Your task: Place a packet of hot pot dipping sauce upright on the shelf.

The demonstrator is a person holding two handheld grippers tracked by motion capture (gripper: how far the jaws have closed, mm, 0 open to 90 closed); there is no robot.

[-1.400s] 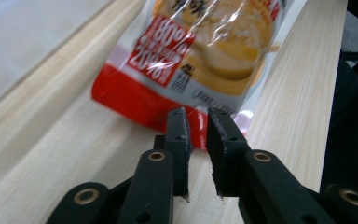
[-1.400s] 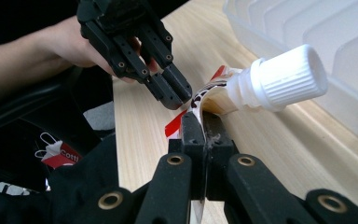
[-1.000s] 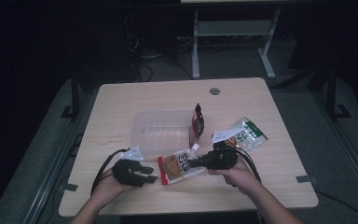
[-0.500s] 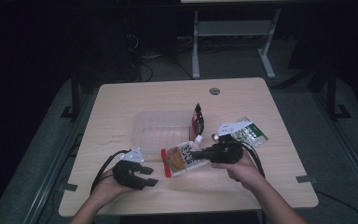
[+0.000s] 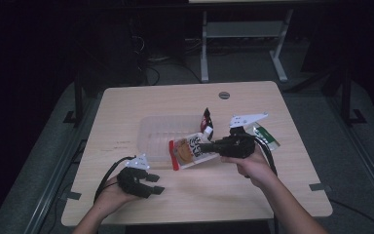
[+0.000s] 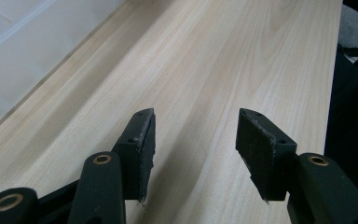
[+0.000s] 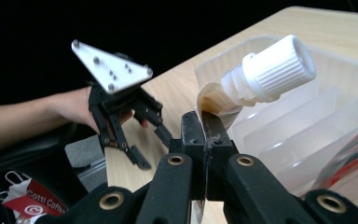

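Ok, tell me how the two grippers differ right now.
The left gripper stands open with nothing between its jaws, while the right gripper is shut on the spouted pouch near its white cap. In the high view, the left gripper sits low near the table's front edge; the right gripper is held up beside the clear tray. Both are black, two-jawed and hand-held.

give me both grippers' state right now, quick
left gripper: open, nothing between its jaws, low over the table.
right gripper: shut on the spouted pouch, held up by the clear tray.
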